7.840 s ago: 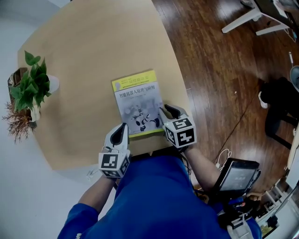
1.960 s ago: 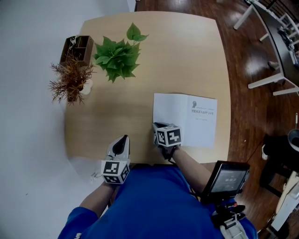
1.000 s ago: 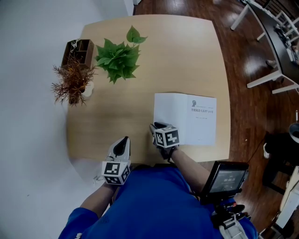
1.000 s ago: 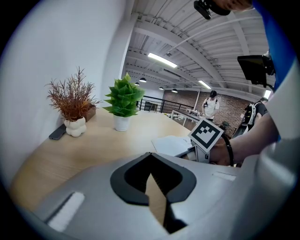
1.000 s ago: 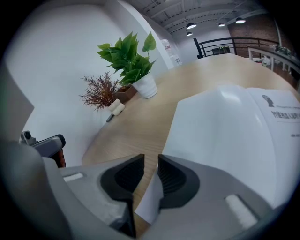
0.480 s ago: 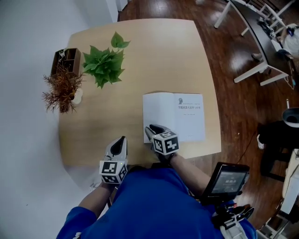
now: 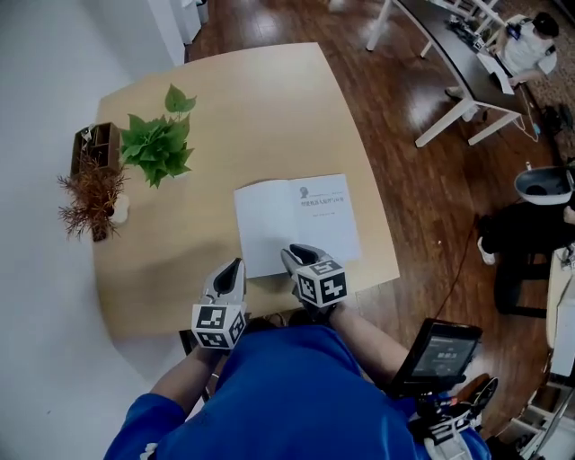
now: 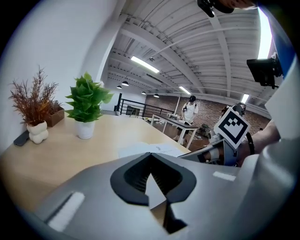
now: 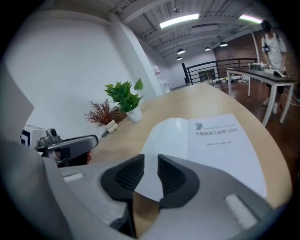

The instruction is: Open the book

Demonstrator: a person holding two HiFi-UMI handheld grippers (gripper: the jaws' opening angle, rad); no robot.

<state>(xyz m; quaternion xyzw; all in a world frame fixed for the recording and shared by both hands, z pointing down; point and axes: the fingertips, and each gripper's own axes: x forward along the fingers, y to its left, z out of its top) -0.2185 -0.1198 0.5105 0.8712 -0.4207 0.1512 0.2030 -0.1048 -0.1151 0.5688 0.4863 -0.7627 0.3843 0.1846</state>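
Observation:
The book (image 7: 296, 216) lies open on the wooden table (image 7: 180, 252), a blank left page beside a printed title page; it also shows as the book (image 9: 211, 145) and the book (image 8: 150, 149). My right gripper (image 7: 295, 255) hovers at the middle of the book's near edge. Its jaws stand slightly open with nothing between them, as the right gripper (image 9: 151, 161) shows in its own view. My left gripper (image 7: 236, 267) is shut and empty, just left of the book's near corner. In its own view the left gripper (image 8: 150, 157) has its pads meeting.
A green plant (image 7: 157, 144) in a white pot, a dried plant (image 7: 88, 193) and a wooden box (image 7: 94, 148) stand at the table's far left. A screen (image 7: 445, 350) sits at my right hip. White desks (image 7: 449, 54) and a person (image 7: 530, 27) are across the floor.
The book was closed 7.8 s ago and now lies open. Over the last second my right gripper has shifted from the book's near left corner to the middle of its near edge. The head view has swung.

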